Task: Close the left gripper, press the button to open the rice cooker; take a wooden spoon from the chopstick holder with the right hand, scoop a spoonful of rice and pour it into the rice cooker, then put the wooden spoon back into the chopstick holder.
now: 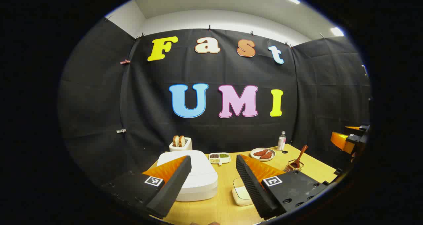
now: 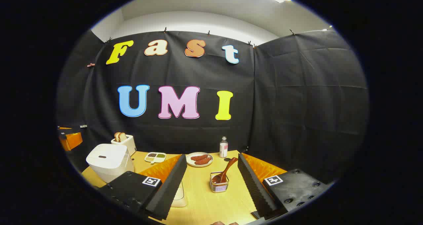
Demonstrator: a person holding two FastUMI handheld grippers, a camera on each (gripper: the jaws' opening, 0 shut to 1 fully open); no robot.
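Fingers of the left gripper (image 1: 213, 182) stand wide apart with nothing between them, raised over the near edge of the wooden table (image 1: 224, 205). Its left finger hides part of the closed white rice cooker (image 1: 198, 178), which lies below and just left of the gap; the cooker's button cannot be made out in the left gripper view. A shallow white rice container (image 1: 240, 193) sits low in the gap, its right side cut off by the right finger, and its contents are too pale to tell.

Likewise spread wide and empty, the right gripper (image 2: 210, 182) hangs over the table's near edge. One wire chopstick holder (image 2: 219, 184) stands between its fingers and a little ahead, with one wooden spoon (image 2: 226, 172) in it, bowl down and handle leaning up to the right.

Farther back stand one plate of sausages (image 2: 199, 159), one divided dish of grains (image 2: 155, 157), one small bottle (image 2: 223, 147) and one toaster (image 2: 127, 142) with two slices of bread. At the left edge of the right gripper view, part of the other gripper shows, cut off.
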